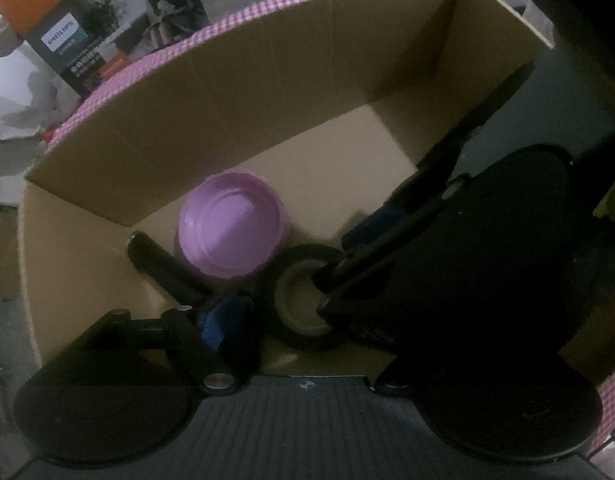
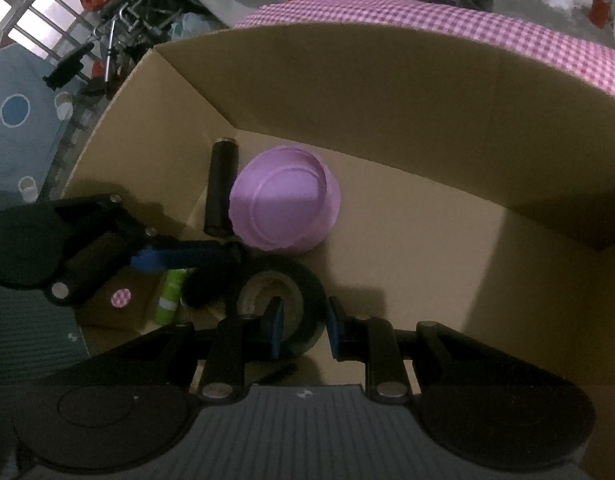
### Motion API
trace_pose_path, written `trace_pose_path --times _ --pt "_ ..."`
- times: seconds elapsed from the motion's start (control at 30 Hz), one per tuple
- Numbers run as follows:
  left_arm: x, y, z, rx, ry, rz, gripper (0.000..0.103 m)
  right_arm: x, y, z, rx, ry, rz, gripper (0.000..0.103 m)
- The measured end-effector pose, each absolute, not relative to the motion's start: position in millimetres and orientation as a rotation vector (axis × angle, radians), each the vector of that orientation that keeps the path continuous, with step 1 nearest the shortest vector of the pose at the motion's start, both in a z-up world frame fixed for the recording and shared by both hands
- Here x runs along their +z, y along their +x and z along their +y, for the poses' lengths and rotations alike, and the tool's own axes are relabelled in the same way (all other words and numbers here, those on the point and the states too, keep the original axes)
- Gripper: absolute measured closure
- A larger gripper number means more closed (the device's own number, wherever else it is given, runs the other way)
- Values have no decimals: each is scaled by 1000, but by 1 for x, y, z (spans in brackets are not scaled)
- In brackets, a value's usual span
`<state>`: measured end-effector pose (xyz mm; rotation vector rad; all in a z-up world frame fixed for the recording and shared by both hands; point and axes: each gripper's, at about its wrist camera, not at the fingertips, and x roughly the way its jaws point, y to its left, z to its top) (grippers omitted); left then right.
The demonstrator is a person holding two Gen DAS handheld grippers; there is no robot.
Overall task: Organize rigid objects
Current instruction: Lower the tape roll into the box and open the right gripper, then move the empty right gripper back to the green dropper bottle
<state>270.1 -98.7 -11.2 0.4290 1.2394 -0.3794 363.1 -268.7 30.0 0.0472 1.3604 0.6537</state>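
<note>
An open cardboard box (image 2: 387, 80) holds an upturned purple bowl (image 2: 285, 200), a black cylinder (image 2: 221, 188) lying beside it, and a black tape roll (image 2: 307, 292). My right gripper (image 2: 305, 332) is shut on the roll's wall, with one finger in the hole and one outside. In the left wrist view the roll (image 1: 299, 300) lies by the bowl (image 1: 231, 228). My left gripper (image 1: 307, 312) is open over it. Its left finger (image 1: 227, 320) is free, and its right finger is hidden behind the right gripper's body (image 1: 487, 272). A green bottle (image 2: 171, 292) lies under the left gripper's blue-padded finger (image 2: 159, 258).
The box sits on a pink checked tablecloth (image 2: 467, 28). The box's right half is bare cardboard floor (image 2: 427, 260). Beyond the table stand a printed carton (image 1: 67, 40), white bags (image 1: 11, 92), a red can (image 2: 599, 4) and bicycle clutter (image 2: 119, 20) by a blue rug (image 2: 15, 112).
</note>
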Motion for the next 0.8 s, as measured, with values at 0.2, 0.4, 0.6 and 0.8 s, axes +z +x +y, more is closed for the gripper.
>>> trace_pose_path --times 0.2,0.4,0.6,0.8 --pt "15 258 -96 -360 408 1167 19 52 358 -279 657 118 1296 78" --pt "51 234 -94 -355 364 1057 15 96 331 -313 640 215 1145 55" --pt "85 197 -87 -361 245 941 11 156 276 -359 617 276 896 33" --pt "101 143 -85 -353 145 812 8 192 199 -398 575 314 664 21"
